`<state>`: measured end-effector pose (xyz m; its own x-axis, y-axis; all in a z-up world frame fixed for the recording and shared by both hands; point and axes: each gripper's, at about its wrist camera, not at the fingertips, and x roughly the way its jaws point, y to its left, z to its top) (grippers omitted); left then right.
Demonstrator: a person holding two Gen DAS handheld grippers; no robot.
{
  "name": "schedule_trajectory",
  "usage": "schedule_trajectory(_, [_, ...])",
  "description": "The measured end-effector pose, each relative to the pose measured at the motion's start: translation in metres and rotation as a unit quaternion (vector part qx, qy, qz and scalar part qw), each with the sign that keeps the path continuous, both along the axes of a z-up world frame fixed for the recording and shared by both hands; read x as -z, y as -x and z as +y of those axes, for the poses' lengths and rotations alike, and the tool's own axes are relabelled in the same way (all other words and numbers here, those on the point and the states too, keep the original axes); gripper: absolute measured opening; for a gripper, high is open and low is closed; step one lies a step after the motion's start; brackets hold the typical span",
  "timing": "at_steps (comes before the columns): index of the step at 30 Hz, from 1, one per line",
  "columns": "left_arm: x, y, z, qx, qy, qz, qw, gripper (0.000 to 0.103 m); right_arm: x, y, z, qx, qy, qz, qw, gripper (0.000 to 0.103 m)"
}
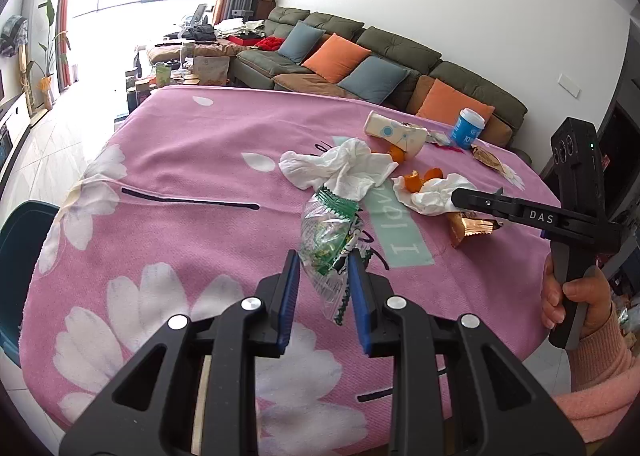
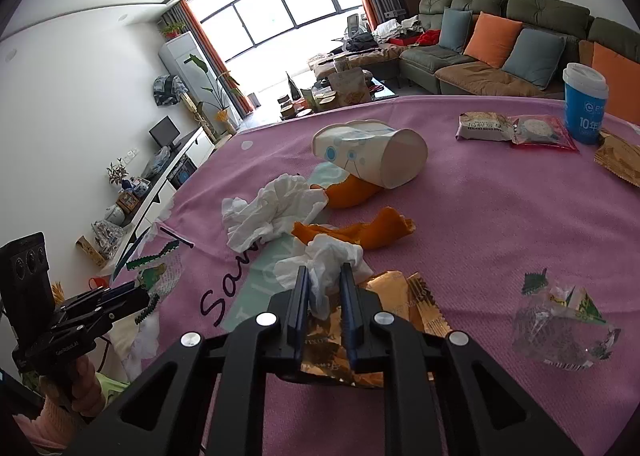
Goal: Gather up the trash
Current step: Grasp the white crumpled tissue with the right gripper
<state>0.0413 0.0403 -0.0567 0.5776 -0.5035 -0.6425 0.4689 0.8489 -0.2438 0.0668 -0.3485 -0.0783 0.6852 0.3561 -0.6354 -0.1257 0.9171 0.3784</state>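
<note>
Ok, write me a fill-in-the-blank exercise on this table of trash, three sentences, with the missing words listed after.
1. The left gripper is shut on a clear plastic wrapper with ____ print.
2. The right gripper pinches a crumpled white ____ above a gold foil wrapper.
3. The white paper cup with blue dots lies on its ____ on the pink flowered tablecloth.

Missing words: green; tissue; side

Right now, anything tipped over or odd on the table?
Yes. The paper cup lies on its side over orange peel, mouth open toward the right wrist camera. The blue cup stands upright. Crumpled tissues and wrappers are scattered around.
</note>
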Motion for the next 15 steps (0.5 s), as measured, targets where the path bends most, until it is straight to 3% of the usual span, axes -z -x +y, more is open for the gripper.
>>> schedule_trajectory(15, [-0.015,0.004,0.052,-0.065,0.007,-0.019,0.9977,0.024,-0.039,0.022,0.029,-0.058,-0.013,-0.058,0.997,0.008])
